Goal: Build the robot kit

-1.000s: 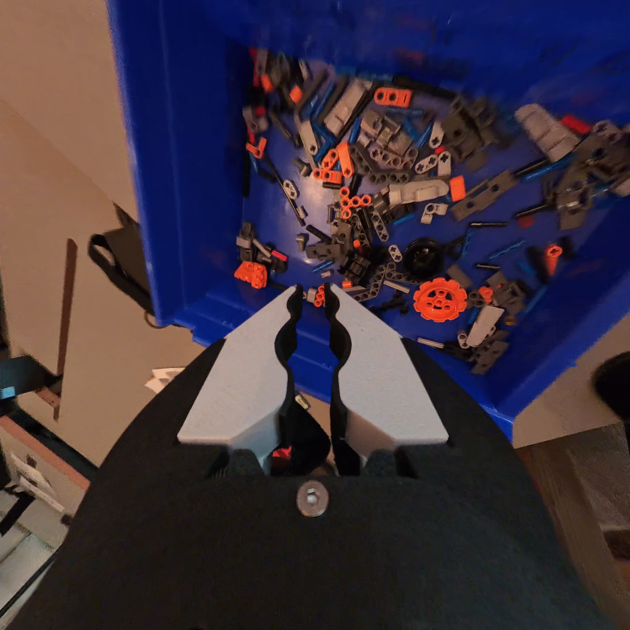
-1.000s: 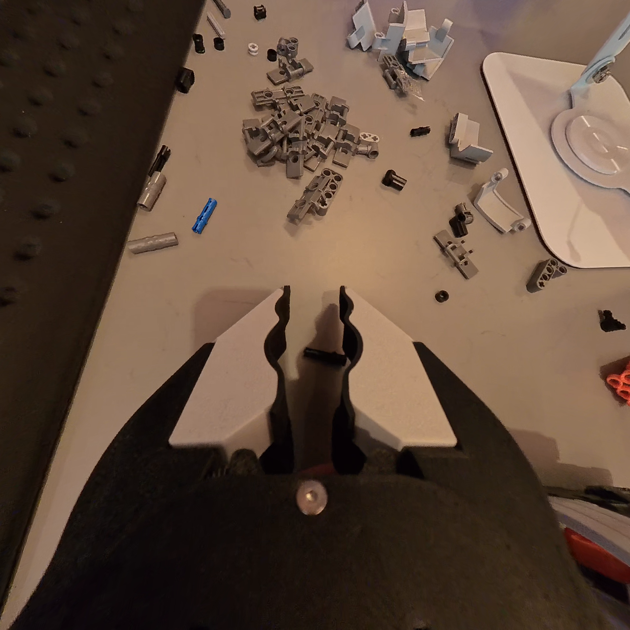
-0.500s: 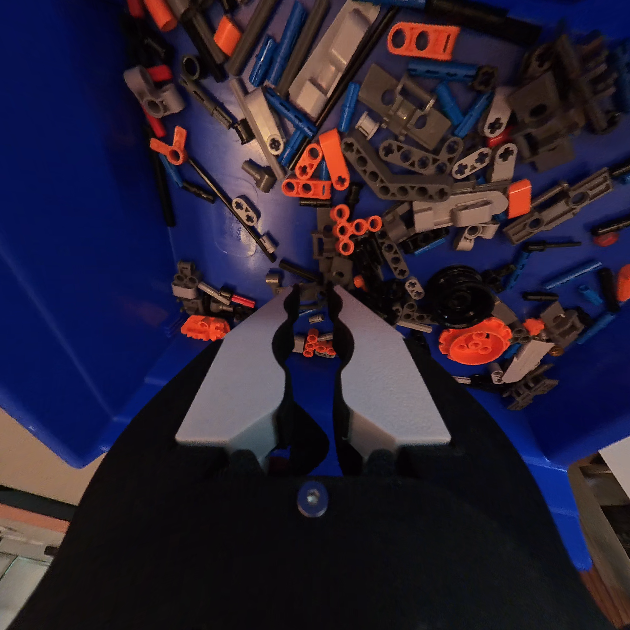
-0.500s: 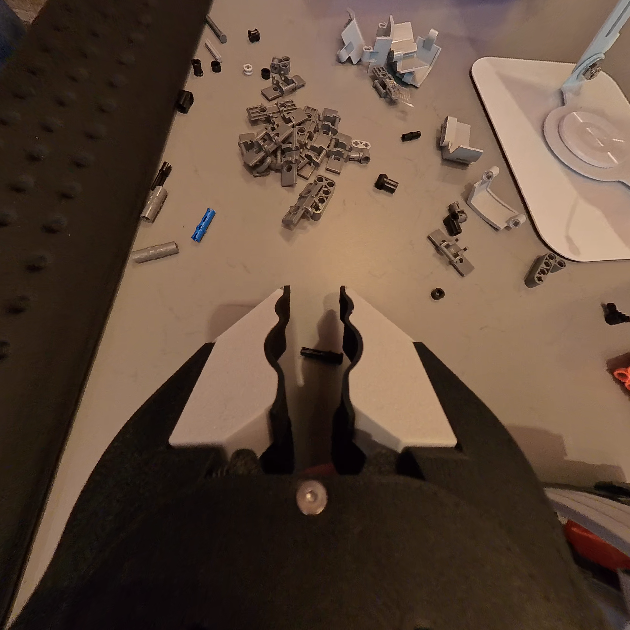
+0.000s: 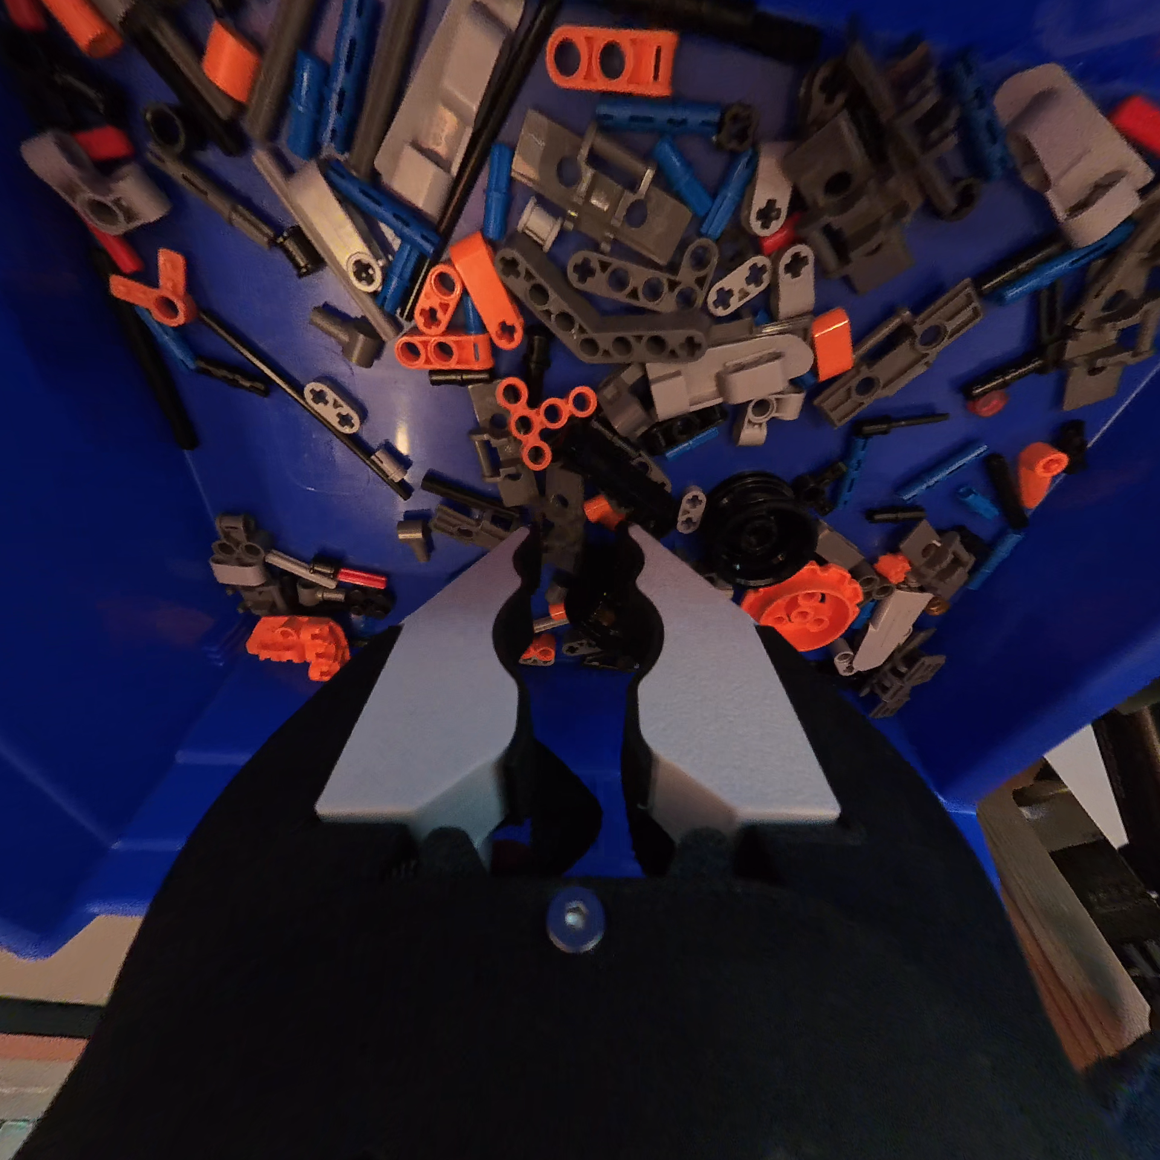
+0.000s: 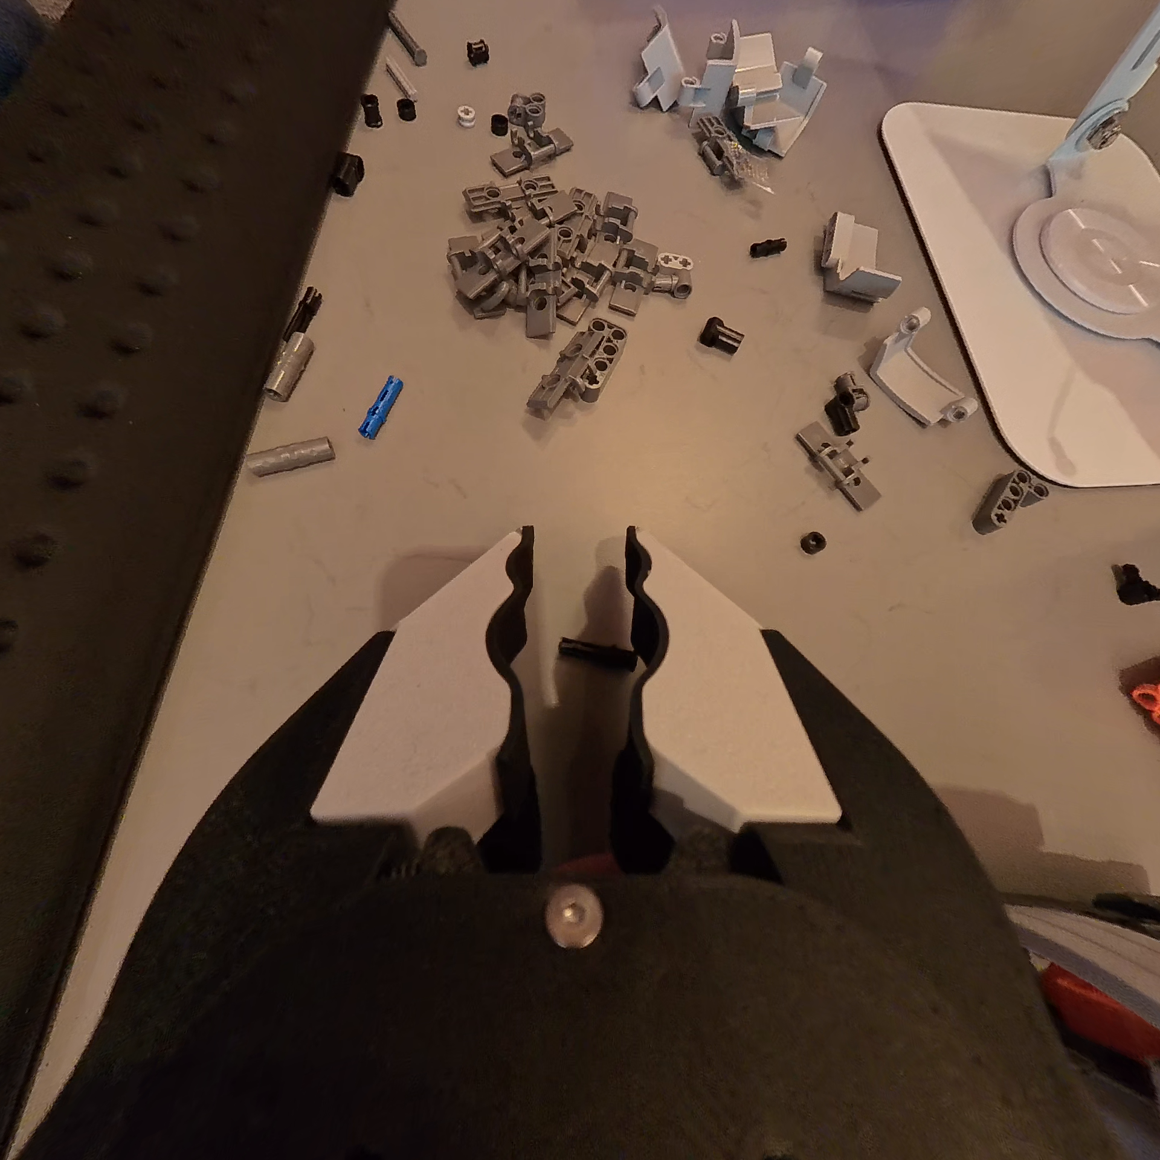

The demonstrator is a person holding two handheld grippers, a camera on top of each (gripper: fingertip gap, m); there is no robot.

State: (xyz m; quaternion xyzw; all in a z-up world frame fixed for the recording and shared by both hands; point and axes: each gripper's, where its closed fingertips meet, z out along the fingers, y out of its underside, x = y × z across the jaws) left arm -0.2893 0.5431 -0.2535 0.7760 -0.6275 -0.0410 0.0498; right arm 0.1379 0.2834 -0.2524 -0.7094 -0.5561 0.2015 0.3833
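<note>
While left tongs (image 5: 579, 533) sank deeper into blue bin (image 5: 94, 565), parted | right tongs (image 6: 580, 533) unmoved, parted, black pin (image 6: 597, 653) between.

Your light is dim and warm. The tabletop (image 6: 628, 452) glows brightest ahead of the right gripper (image 6: 580, 533), which casts soft shadows. The blue bin (image 5: 157, 502) looks dark, its far pieces smeared and bent by wide-angle distortion.

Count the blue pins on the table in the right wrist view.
1. The blue pin lies left of the grey pile, near the black mat. More may be hidden behind the gripper body.
</note>
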